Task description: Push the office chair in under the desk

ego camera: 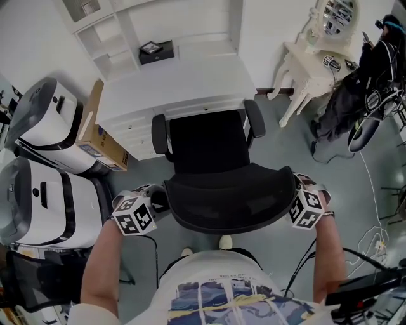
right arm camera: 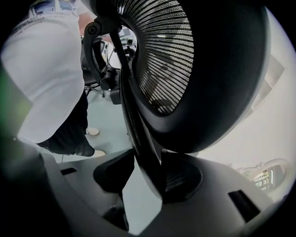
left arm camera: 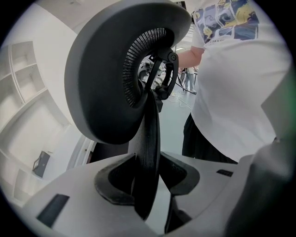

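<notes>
Grey floor (ego camera: 279, 139) meets white walls (ego camera: 273, 25). A cream vanity table (ego camera: 298, 60) with a mirror (ego camera: 336, 16) stands at right; a cardboard box (ego camera: 95, 136) and two white machines (ego camera: 44, 120) sit left.

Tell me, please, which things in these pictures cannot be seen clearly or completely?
- Wheels and base: head view, hidden beneath the office chair and its backrest.
- Space under the desk: head view, covered by its own top.
- Small black item on the desk: head view, too small to identify.
- Lower white machine: head view, cut off by the left edge.
</notes>
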Demonstrator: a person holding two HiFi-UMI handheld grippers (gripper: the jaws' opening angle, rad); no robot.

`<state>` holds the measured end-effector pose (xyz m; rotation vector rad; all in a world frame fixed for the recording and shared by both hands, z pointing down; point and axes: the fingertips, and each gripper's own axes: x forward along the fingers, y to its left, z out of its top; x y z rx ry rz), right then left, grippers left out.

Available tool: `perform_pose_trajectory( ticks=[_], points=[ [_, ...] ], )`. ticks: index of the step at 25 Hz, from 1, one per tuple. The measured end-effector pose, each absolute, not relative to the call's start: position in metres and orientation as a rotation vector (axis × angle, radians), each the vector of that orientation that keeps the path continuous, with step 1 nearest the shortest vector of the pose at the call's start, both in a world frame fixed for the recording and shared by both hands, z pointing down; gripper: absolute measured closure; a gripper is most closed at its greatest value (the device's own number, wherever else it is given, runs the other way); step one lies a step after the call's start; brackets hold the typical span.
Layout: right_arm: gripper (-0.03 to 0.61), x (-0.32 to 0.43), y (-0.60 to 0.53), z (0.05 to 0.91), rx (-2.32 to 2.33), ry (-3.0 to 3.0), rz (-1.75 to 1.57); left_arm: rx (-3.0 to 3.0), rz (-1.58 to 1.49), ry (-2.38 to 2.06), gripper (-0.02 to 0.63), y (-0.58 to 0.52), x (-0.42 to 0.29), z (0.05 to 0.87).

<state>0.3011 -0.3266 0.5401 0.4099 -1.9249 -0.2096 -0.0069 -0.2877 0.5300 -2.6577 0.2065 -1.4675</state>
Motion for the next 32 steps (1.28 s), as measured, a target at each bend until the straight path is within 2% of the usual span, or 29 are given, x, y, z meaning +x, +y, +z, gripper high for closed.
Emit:
perform_pose_trajectory(
  ticks=[20,28,32],
  points=[
    [0.327,0.316,-0.326,0.519,0.666,-1.938,-0.135,-2.671,-1.399,0.346,0.416,-0.289,-0.006,0.524],
    [0.342,0.326,-0.301,0.503,0.802,-1.915,-0.111,-2.75,-1.242,0.439,0.413,-0.286,-0.02,0.496],
    [0.386,0.328,-0.286,0.493,0.886,-1.914,-0.093,-2.792,-1.164,0.461,0.413,-0.279,-0.027,0.481]
  ],
)
